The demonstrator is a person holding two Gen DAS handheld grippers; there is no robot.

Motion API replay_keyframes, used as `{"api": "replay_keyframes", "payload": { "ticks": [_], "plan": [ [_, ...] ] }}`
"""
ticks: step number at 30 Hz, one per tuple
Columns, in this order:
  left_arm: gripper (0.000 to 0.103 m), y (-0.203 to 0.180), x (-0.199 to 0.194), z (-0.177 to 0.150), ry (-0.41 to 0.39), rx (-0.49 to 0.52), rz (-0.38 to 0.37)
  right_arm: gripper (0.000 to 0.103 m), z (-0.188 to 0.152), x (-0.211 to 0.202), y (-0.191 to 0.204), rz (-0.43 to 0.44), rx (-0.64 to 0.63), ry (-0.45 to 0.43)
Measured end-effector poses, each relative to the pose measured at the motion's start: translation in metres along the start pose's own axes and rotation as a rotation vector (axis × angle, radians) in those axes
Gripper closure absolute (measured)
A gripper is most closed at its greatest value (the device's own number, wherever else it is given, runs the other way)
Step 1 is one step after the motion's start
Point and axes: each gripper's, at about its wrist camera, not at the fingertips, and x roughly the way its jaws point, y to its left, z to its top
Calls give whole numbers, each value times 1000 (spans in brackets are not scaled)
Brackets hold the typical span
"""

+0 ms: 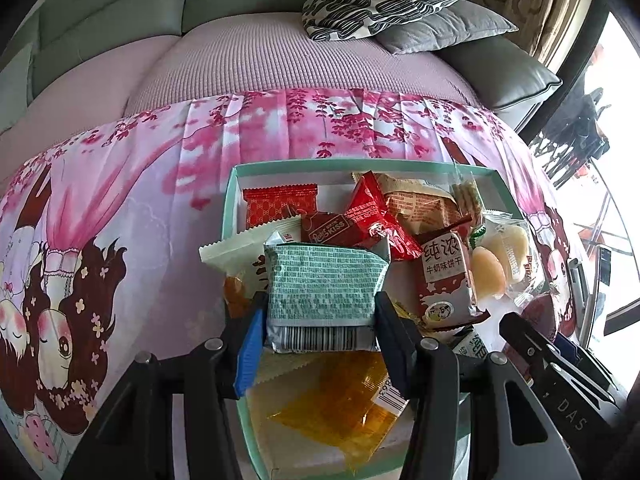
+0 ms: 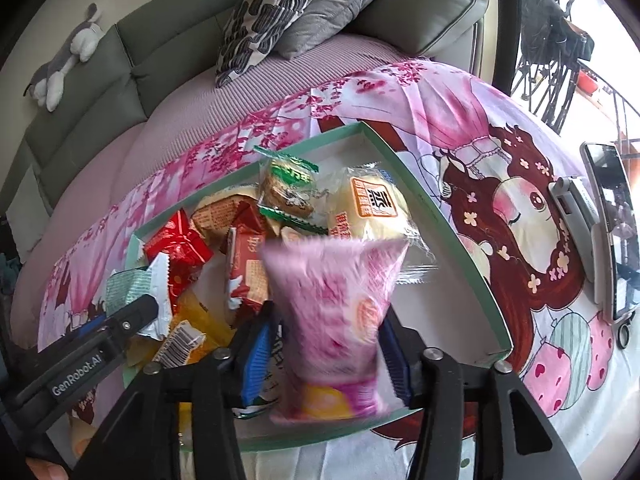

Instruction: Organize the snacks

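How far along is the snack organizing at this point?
Done: many snacks already lie jumbled in the green box. In hand: the left gripper clamps a teal packet over the box; a blurred pink packet sits between the right gripper jaws, which seem clear of it. Left: both packets must settle in; no loose snacks show clearly on the cloth.

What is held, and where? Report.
Left tongs clamp the teal-printed silver foil packet by its lower sides. Right tongs: blurred pink plastic packet between them, grip unclear.
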Motion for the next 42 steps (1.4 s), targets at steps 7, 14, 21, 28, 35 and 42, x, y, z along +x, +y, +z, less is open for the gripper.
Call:
{"api": "replay_keyframes", "payload": {
  "ticks": [7, 14, 21, 28, 35, 42],
  "plan": [
    [34, -4, 3, -1, 15, 17, -2, 30, -1, 4, 1, 2, -12, 8],
    [29, -2, 1, 0, 17, 10, 1, 17, 0, 4, 2, -1, -23, -4],
    [21, 3, -14, 2, -21, -10, 7, 0, 1, 1, 0, -3, -24, -34],
    [13, 11, -25, 3, -67, -31, 92, 0, 2, -2, -2, 12, -13, -55],
    [4, 23, -31, 5, -139, -26, 292, 0, 2, -6, 2, 22, -20, -82],
    [4, 36, -27, 6, -111, -52, 347, 0, 3, -9, 4, 27, -31, -88]
  ]
}}
